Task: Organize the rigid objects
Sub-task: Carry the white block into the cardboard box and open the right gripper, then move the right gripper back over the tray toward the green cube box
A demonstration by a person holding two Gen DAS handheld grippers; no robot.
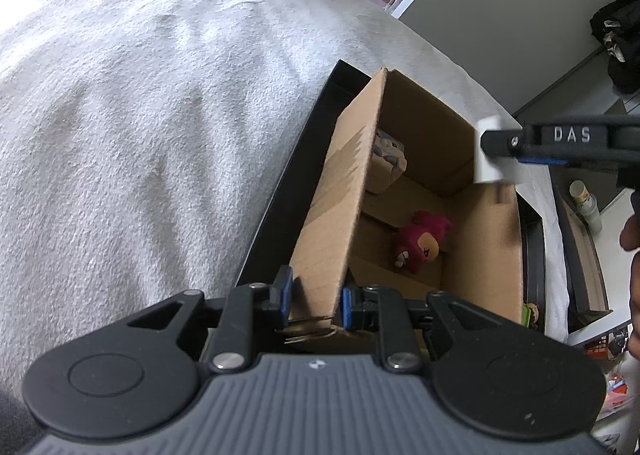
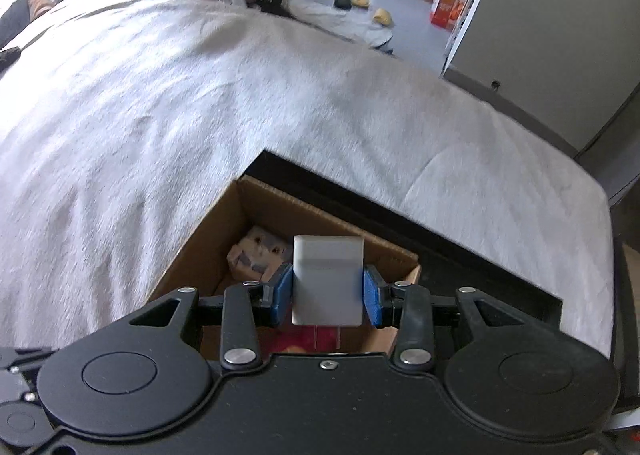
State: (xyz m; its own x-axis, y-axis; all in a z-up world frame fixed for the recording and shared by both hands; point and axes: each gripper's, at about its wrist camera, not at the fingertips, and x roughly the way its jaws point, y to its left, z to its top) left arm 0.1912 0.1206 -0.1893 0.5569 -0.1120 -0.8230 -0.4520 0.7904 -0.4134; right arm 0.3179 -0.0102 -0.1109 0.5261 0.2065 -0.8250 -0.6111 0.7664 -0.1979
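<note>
Left gripper: your blue pads straddle the near wall of the cardboard box, pinching its edge and steadying the box.
Right gripper: your fingers press on the two side faces of a white wall charger; its two metal prongs point back toward your hand.
Charger position: it hangs above the box's open top, over the right-hand rim as the left wrist view shows it, not yet inside.
Key relation: the box floor lies straight below the charger; the charger's long axis runs along your fingers, away from you, so a lowering move and release looks sufficient.
Nearer hand: the right one holds the charger; the left is occupied with the wall.
Box contents: a red plush-like figure on the floor and a pale blocky toy in the far-left corner; open floor lies between them.
Surroundings: the box sits in a black tray on a white blanket.
Risk, as judged: dropping from height may tip the charger onto the figure.
</note>
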